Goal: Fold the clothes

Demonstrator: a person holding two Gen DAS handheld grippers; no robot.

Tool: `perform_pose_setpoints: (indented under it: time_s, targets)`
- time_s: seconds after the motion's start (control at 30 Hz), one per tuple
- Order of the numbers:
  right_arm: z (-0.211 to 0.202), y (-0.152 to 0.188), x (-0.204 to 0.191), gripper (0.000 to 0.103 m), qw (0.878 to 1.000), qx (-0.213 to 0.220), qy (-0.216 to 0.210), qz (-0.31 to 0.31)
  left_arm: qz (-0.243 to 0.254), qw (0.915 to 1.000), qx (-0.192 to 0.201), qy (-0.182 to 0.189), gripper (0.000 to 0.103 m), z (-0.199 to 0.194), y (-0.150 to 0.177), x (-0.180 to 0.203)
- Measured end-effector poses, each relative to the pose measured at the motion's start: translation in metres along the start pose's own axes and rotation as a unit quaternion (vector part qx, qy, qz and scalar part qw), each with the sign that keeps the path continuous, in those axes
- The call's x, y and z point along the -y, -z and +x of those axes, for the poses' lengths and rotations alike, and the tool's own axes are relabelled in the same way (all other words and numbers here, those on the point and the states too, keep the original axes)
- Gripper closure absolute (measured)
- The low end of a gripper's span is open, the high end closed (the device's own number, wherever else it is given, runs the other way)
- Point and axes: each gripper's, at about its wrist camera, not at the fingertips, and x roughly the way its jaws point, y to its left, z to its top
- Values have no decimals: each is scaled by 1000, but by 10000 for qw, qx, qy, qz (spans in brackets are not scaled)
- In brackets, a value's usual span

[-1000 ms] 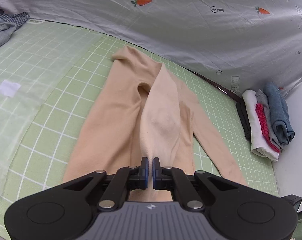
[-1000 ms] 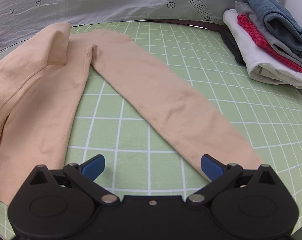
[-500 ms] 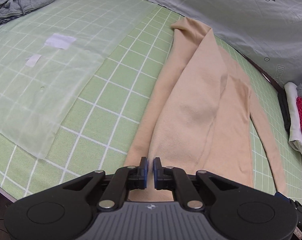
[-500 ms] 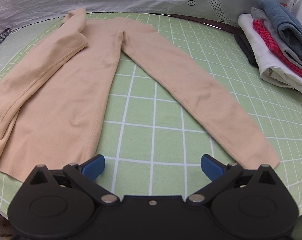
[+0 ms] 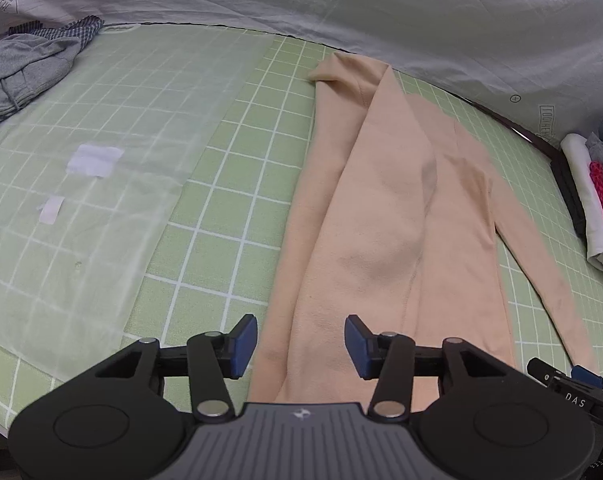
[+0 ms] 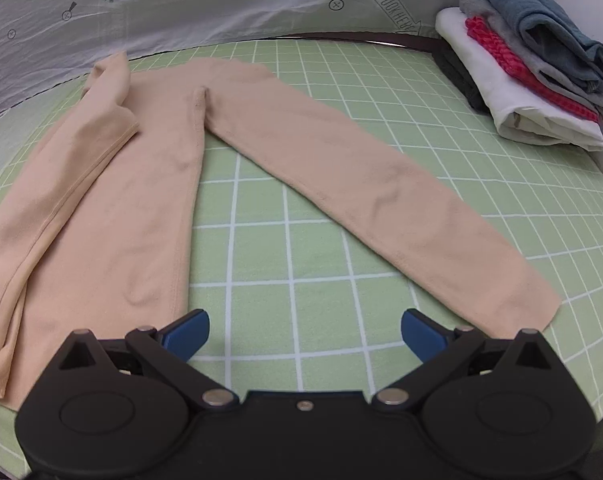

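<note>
A beige long-sleeved top [image 5: 385,216] [image 6: 141,184] lies flat on the green checked mat [image 5: 221,184] [image 6: 285,248]. One sleeve is folded over its body; the other sleeve [image 6: 385,196] stretches out to the right. My left gripper [image 5: 300,344] hovers over the near hem, its jaws opening, the cloth lying loose below and not pressed by the blue pads. My right gripper [image 6: 304,330] stands wide open above bare mat, between the top's body and the outstretched sleeve's cuff, with nothing between its fingers.
A stack of folded clothes [image 6: 537,76] [image 5: 597,192] sits at the far right. A crumpled grey garment [image 5: 21,72] lies at the far left. A grey carrot-print sheet [image 5: 381,12] borders the mat's far edge. White tape patches [image 5: 93,160] mark the left mat.
My left gripper was shut on the folded sleeve's end, carried it down over the top's body, and has now let go with its jaws spread. The right gripper stayed open.
</note>
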Motion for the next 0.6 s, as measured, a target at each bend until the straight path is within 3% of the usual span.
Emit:
perform_pose_setpoints:
  time_s: [0.6]
  targets:
    - [22, -31, 62, 0, 9903, 274, 774, 1125, 587, 9983, -36, -22, 52, 38, -55, 44]
